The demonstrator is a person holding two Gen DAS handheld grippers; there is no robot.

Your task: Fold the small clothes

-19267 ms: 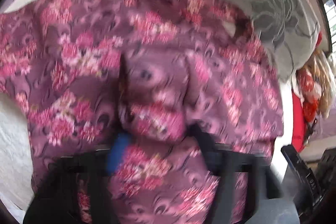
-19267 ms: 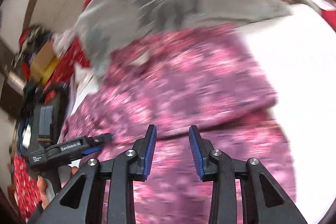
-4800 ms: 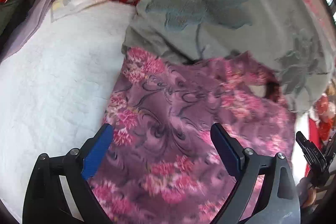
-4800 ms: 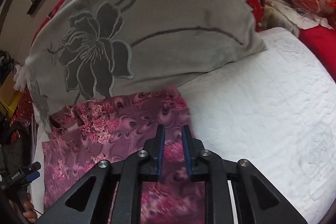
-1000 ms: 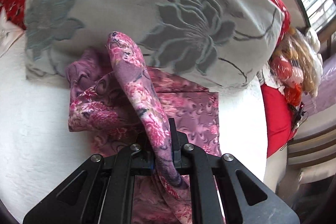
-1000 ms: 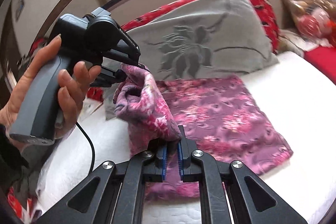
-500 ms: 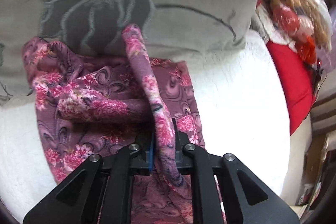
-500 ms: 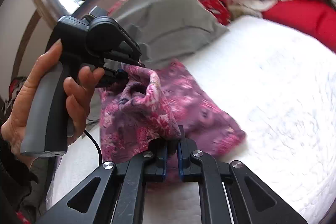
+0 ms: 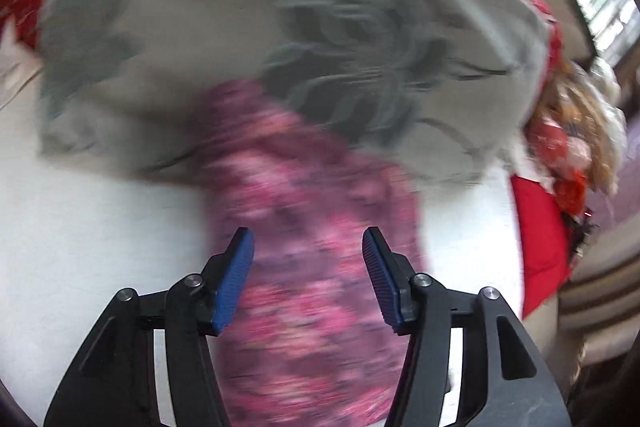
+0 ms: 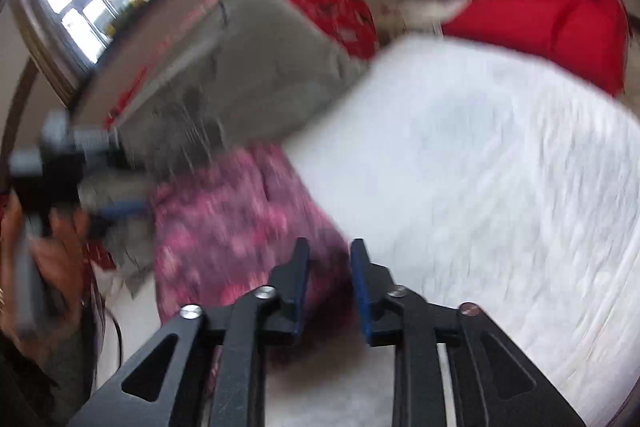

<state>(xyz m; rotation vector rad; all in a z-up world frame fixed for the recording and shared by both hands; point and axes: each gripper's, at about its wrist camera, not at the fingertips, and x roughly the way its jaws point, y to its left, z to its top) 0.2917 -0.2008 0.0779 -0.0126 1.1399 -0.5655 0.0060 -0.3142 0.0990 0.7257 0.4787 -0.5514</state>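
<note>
Left tongs (image 9: 307,277) are spread wide, nothing in them; right tongs (image 10: 329,281) are parted too, also empty; the pink floral garment (image 9: 316,227) lies on the white bed (image 10: 500,167), gray pillow (image 9: 280,27) at 12 o'clock; everything's blurry.

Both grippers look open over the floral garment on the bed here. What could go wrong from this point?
1. The purple floral garment lies narrow, its far end against the grey flower-print pillow; a regrasp there might pinch the pillow too.
2. The right gripper sits at the garment's edge by the white quilt, so closing could catch the quilt.
3. Both views are blurred with motion; the open left gripper may drag the fold loose.
</note>
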